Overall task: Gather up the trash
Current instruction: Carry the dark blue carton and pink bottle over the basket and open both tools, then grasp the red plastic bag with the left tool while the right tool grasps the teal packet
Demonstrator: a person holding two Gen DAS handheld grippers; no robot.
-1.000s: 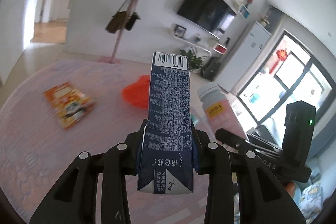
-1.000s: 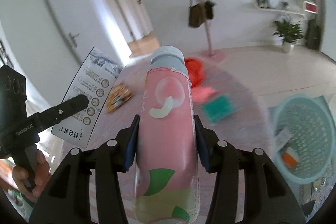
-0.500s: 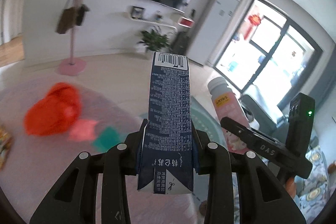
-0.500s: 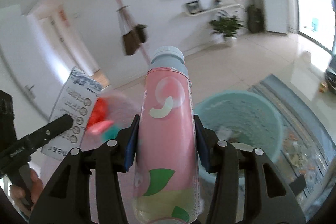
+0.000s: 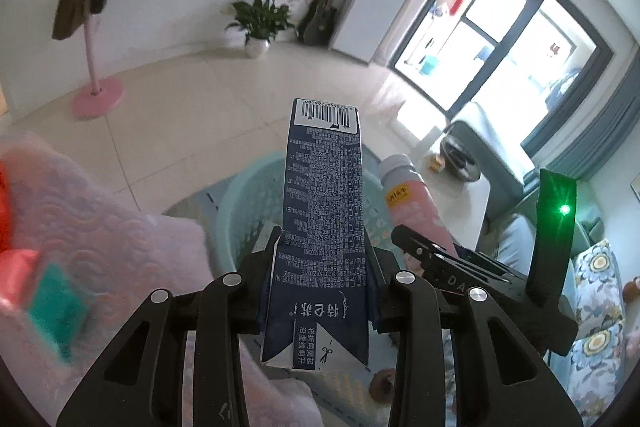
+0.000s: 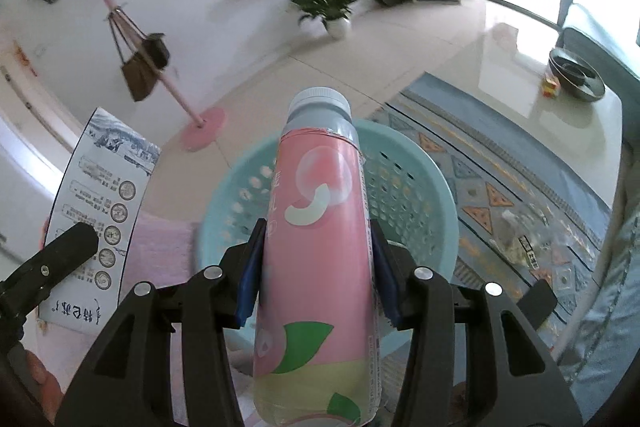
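Left claw grips carton, right claw bottle, seemingly above basket

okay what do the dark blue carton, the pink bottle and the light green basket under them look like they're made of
Dark blue printed carton: likely coated paperboard, given its folded flaps and creased edges. Pink peach-print bottle: probably plastic with a glossy shrink sleeve and a ridged pale screw cap. Light green round basket: moulded plastic, matte, with regular perforated walls.
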